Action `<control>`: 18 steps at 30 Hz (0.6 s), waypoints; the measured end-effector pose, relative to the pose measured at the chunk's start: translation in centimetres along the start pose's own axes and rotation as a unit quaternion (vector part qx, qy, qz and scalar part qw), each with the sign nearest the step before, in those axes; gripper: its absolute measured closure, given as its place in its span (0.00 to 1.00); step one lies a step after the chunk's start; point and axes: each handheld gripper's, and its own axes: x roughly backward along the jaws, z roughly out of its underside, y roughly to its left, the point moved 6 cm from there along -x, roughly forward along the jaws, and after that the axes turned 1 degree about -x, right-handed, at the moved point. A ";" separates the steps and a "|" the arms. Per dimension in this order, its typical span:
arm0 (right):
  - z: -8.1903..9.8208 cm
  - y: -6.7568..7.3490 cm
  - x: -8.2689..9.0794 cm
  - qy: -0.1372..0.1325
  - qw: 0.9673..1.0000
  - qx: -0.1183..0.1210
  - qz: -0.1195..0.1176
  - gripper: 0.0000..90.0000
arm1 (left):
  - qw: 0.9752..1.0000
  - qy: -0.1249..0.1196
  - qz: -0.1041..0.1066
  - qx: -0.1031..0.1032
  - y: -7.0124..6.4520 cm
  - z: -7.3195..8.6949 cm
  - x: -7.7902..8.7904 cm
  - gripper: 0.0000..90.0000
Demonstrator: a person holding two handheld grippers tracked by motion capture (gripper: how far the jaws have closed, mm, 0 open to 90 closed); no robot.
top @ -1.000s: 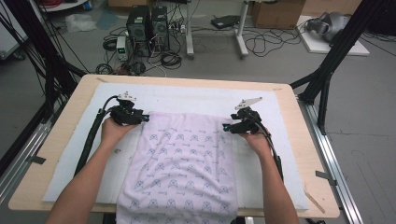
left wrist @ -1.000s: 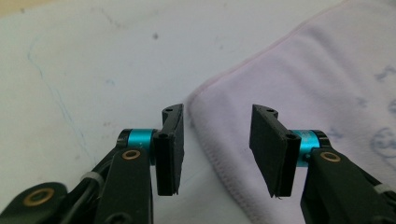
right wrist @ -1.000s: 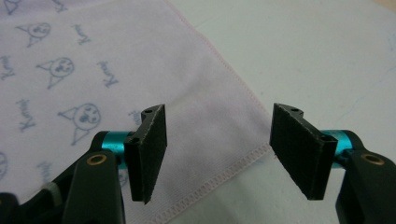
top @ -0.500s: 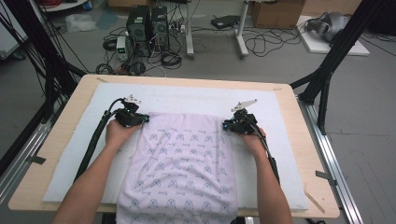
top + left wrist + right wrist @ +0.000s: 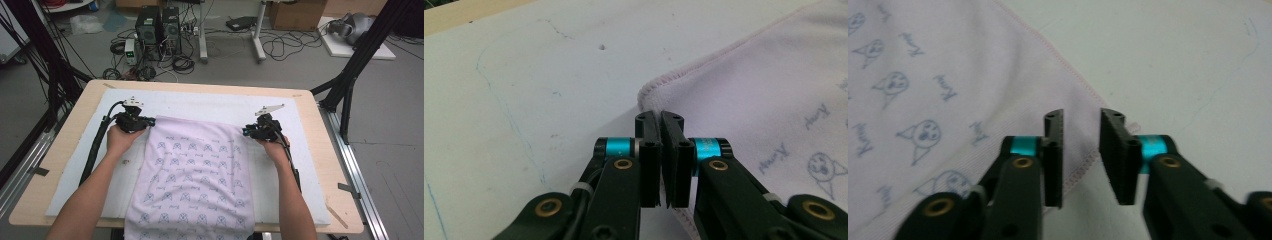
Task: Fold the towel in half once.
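Fingers of the left gripper [image 5: 660,120] stand pressed together on the hem at the far left corner of the towel [image 5: 192,175], the stitched edge running between the pads; I judge that corner pinched and held. Seen from the high view, this gripper [image 5: 148,120] sits at about ten o'clock from the cloth's middle, and the cloth runs away from it toward four o'clock.

That towel, pale lilac with small blue cartoon faces, lies flat on the white mat [image 5: 210,102] over the wooden table [image 5: 75,120]. Its long axis runs from twelve o'clock to six o'clock, and its near end hangs over the table's front edge. Beside each face is a short cursive word, too small and blurred to read. I see no brand or label.

At two o'clock from the cloth's middle, the right gripper [image 5: 246,132] meets the far right corner. In its own view the right gripper [image 5: 1082,122] has its jaws a narrow gap apart, having just been opening; the towel's hem [image 5: 1068,65] passes under and between them, but the pads do not press it. Each hand is nearest its own corner, so a lift of the far edge depends on the right jaws closing on the hem lying toward nine o'clock of their gap.
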 end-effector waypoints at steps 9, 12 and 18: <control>0.4 0.0 -2.0 0.018 1.000 -0.012 0.017 0.78 | 1.000 0.007 0.002 -0.003 -0.2 0.3 -0.5 0.95; 0.2 0.6 -2.0 0.026 1.000 0.005 0.004 0.93 | 1.000 0.008 0.004 -0.008 -0.4 0.3 -0.4 0.95; -0.7 1.0 -0.4 0.006 1.000 0.013 -0.011 0.94 | 0.999 -0.012 0.014 -0.026 -0.8 -0.6 1.4 0.95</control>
